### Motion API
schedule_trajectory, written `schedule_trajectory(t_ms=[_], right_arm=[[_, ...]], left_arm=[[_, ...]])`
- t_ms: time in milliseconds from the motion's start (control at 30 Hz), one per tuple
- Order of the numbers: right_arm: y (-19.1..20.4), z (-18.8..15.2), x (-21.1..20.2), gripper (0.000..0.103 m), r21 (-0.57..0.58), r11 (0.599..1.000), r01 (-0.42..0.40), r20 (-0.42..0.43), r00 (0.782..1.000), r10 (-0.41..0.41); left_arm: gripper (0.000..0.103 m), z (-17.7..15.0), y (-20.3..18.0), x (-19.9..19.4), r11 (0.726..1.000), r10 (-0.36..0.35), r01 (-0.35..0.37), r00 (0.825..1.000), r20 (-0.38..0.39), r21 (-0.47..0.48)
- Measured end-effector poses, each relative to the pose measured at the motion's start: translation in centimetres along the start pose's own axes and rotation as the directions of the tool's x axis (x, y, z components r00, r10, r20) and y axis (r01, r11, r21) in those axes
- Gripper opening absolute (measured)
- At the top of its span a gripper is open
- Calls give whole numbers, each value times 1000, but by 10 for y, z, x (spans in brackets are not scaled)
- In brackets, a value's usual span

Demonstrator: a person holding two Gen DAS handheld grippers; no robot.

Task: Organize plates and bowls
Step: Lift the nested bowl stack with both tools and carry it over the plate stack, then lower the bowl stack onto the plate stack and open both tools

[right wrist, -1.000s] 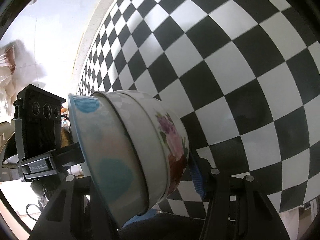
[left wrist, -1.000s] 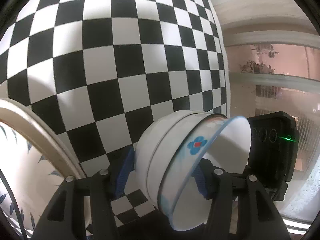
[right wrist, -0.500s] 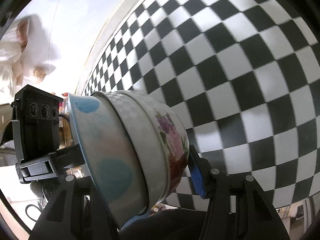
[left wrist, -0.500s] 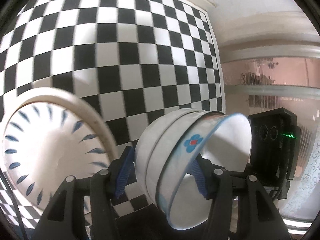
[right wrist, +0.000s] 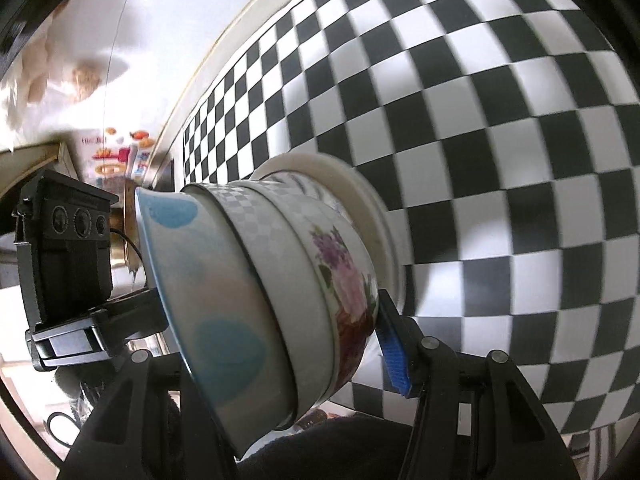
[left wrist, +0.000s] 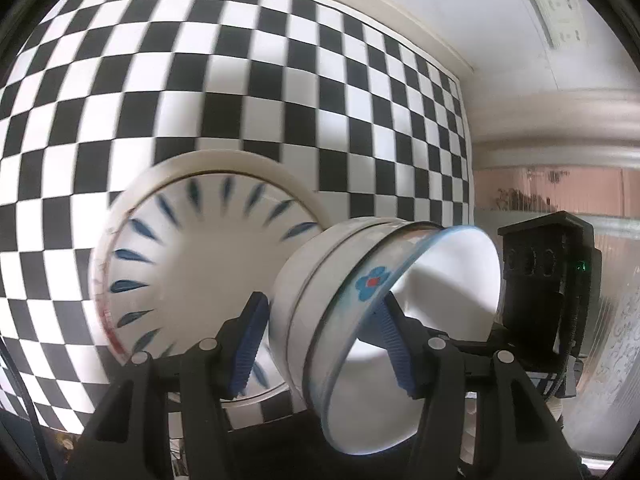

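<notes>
Checkered cloth; tongs clamping bowls

The left tool points steeply downward, its blue-padded fingers pressed against the two sides of a nested stack of bowls. The right tool is angled down likewise, clamping the same stack from the opposite side.

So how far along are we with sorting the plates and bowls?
Done: three bowls are nested together, and two plates sit stacked on the checked cloth. In hand: both the left gripper and right gripper clamp the bowl stack. Left: setting it down.
</notes>
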State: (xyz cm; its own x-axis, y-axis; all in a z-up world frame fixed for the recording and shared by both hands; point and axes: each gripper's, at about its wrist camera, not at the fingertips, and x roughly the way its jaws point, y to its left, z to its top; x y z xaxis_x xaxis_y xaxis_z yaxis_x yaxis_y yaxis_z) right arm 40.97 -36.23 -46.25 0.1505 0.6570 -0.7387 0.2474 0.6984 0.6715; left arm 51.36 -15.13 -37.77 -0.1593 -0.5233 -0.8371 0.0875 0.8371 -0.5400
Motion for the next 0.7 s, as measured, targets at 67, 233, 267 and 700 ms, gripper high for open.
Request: schedule_trajectory(t_ms=[67,233,267,700], right_arm=[[6,0,10,56,-19,1000,8,-21,1000,-8],[16,4,31,56,-44,999,25,-66,997,-28],[18,5,35,56,-50,998,28,-73,997,-32],[30,12,70,56,-76,995,66,-134,988,-76]], left_arm=[[53,-1,11,-5,1000,-3,3,1000,9,-17],[53,-4,33,-11,998,-11,12,1000,26,-58],[53,-4,37,-11,998,-12,14,1000,28,-64],[53,-8,73,-5,993,-21,22,1000,17,-116]])
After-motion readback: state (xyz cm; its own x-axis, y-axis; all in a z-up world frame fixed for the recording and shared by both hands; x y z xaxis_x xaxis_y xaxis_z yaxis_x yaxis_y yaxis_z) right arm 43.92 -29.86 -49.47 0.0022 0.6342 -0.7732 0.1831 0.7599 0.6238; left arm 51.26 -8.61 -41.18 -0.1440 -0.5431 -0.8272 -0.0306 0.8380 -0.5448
